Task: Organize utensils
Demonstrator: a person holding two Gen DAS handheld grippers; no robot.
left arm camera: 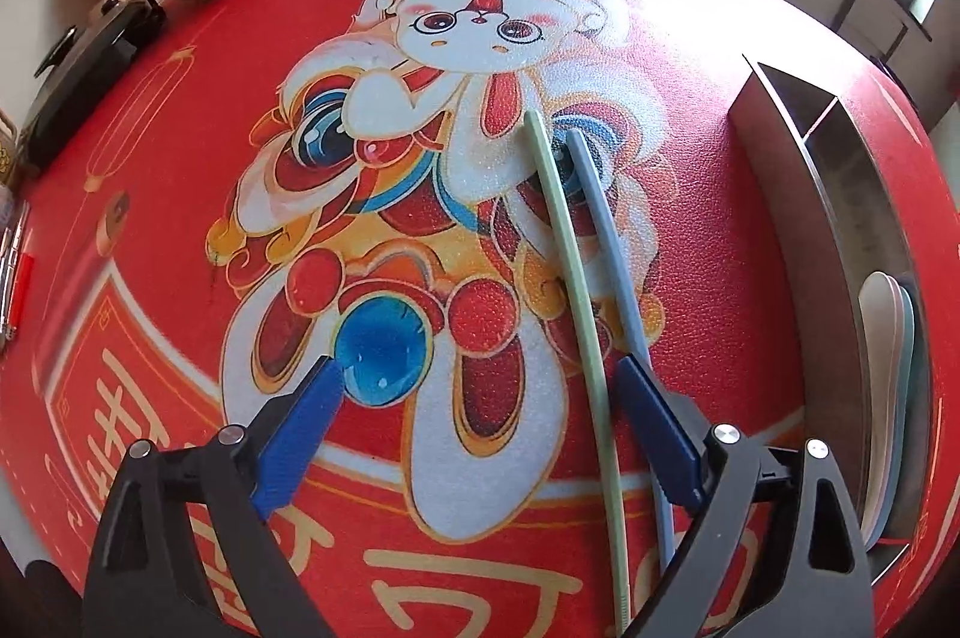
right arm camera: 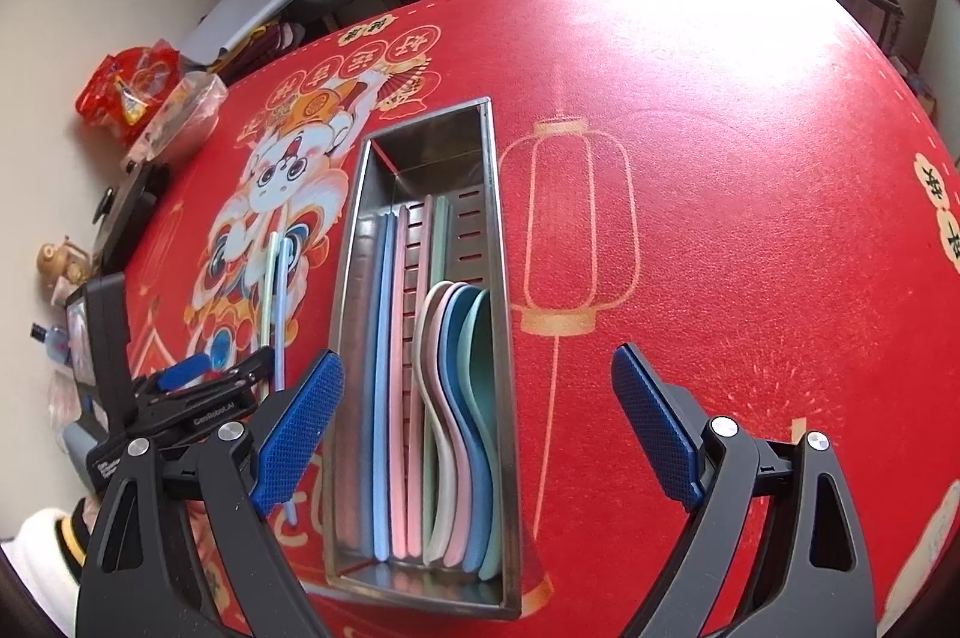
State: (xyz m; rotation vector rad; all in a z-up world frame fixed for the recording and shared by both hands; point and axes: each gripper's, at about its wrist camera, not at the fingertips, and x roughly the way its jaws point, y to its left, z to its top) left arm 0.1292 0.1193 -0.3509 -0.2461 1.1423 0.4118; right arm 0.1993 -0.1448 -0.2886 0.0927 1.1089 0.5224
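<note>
Two chopsticks (left arm camera: 585, 278) lay on the table (left arm camera: 180, 230) beside the left tongs' (left arm camera: 480, 377) spread jaws; right tongs (right arm camera: 477, 368) spread, empty, tray (right arm camera: 498, 230) at twelve o'clock.

Two loose chopsticks lie on the red tablecloth (right arm camera: 750, 230): one green chopstick (left arm camera: 570, 278) and one blue chopstick (left arm camera: 606, 230), side by side, running between the spread fingers of the left tongs (left arm camera: 480, 392) close to their right finger. One steel utensil tray (right arm camera: 501, 338) sits between the two tongs, just ahead of the right tongs (right arm camera: 477, 386). In its side nearer the left tongs stand at least four chopsticks (right arm camera: 384, 368), in blue, pink and green; the exact number cannot be made out. Its other side holds four nested spoons (right arm camera: 462, 398): one cream, one pink, one blue, one teal.
</note>
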